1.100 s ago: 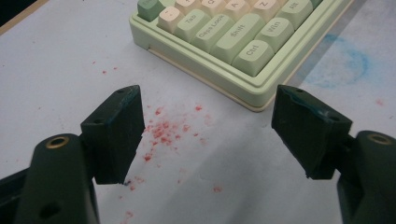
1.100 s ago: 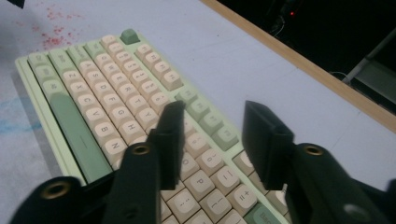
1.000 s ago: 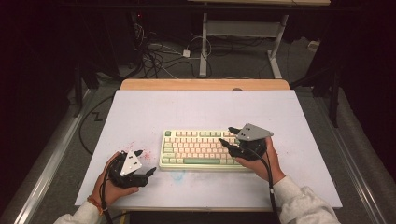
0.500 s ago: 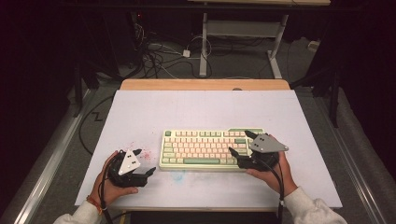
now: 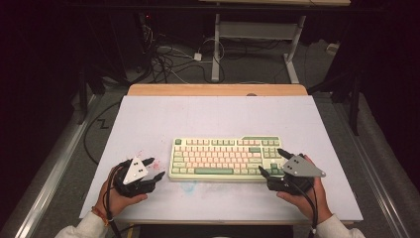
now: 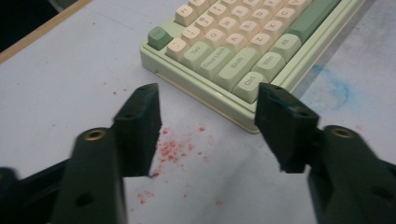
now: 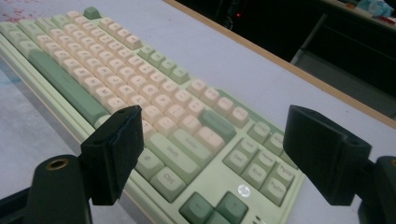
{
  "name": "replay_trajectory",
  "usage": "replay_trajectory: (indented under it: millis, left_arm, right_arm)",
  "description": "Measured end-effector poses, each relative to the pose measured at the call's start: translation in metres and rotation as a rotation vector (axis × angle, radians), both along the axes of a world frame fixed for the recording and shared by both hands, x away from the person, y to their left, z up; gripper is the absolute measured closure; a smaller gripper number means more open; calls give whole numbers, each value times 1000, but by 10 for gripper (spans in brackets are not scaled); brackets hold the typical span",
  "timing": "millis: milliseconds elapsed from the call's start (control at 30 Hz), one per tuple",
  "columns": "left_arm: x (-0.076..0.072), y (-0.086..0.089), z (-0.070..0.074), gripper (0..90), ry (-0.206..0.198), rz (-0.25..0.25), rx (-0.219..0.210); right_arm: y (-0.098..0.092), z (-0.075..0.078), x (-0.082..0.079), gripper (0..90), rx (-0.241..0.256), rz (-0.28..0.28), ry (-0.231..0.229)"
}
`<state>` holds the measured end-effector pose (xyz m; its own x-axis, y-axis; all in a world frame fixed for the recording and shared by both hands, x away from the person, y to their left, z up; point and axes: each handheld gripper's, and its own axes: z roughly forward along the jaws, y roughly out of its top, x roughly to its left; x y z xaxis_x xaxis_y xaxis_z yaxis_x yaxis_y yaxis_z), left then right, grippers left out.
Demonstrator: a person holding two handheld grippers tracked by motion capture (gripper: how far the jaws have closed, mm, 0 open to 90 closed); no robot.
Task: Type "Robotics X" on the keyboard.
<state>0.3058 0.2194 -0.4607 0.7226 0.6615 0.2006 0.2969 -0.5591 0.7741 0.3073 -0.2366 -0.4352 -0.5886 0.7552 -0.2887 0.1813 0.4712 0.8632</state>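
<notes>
A pale green and cream keyboard (image 5: 225,157) lies flat near the front middle of the white table (image 5: 213,119). My left gripper (image 5: 154,168) rests open on the table just left of the keyboard's left end, its jaws wide apart. The left gripper view has the keyboard's near corner (image 6: 243,88) just beyond the spread jaws. My right gripper (image 5: 271,162) is open at the keyboard's right end, jaws straddling its lower right corner. The right gripper view looks along the keys (image 7: 159,107) between the two spread jaws. Nothing is held.
Red specks (image 6: 175,147) and a faint blue smear (image 6: 338,88) mark the table by the keyboard. A wooden strip (image 5: 218,89) edges the table's far side. Cables (image 5: 168,57) and a desk frame (image 5: 257,34) stand on the dark floor beyond.
My right gripper has slid right and toward the front, from over the keyboard's right keys to its lower right corner. The left gripper has stayed put.
</notes>
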Motion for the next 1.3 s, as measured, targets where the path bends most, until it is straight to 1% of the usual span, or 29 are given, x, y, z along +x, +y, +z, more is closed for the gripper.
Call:
replay_trajectory:
  millis: [67,167,200,267,333,467,533,600,633,733,867,967,1033,1067,1133,1200,1267,1300]
  left_arm:
    - [2,-1,2,557,19,-17,-16]
    - [5,-3,4,709,28,-39,-16]
    - [6,-3,5,741,34,-42,-14]
    - [9,-4,7,811,54,-59,-36]
    - [12,-7,9,868,74,-74,-42]
    - [18,-18,13,880,85,-100,-10]
    - [21,-27,15,879,85,-111,10]
    - [23,-36,18,879,95,-132,16]
    - [24,-40,19,879,92,-145,25]
    - [28,-56,22,879,92,-192,71]
    - [36,-76,25,879,91,-228,89]
    - [42,-87,26,879,98,-244,105]
    - [46,-94,26,879,102,-250,108]
    - [47,-98,26,879,104,-258,119]
    - [50,-105,26,879,110,-265,117]
    - [53,-112,26,879,113,-276,127]
    - [55,-119,25,879,120,-288,124]
    - [56,-123,25,878,122,-294,131]
  right_arm:
    - [-3,-2,-3,209,-2,-3,11]
    - [-7,-5,-9,209,-15,-3,14]
    - [-7,-5,-11,211,-21,-5,12]
    - [-9,-6,-14,215,-25,-7,8]
    - [-10,-8,-16,215,-28,-8,15]
    - [-8,-11,-15,217,-35,3,17]
    - [-6,-12,-15,218,-37,20,19]
    - [-6,-14,-15,217,-45,25,25]
    - [-5,-15,-15,218,-46,27,31]
    - [-6,-18,-13,219,-51,28,42]
    - [-5,-19,-11,219,-56,31,48]
    - [-4,-19,-11,219,-59,34,47]
    - [-4,-20,-10,219,-64,35,50]
    - [-4,-21,-10,219,-66,36,53]
    - [-3,-22,-9,220,-70,35,57]
    - [-3,-22,-9,220,-71,36,58]
    - [-3,-23,-9,220,-71,37,60]
    - [-3,-23,-9,220,-72,38,59]
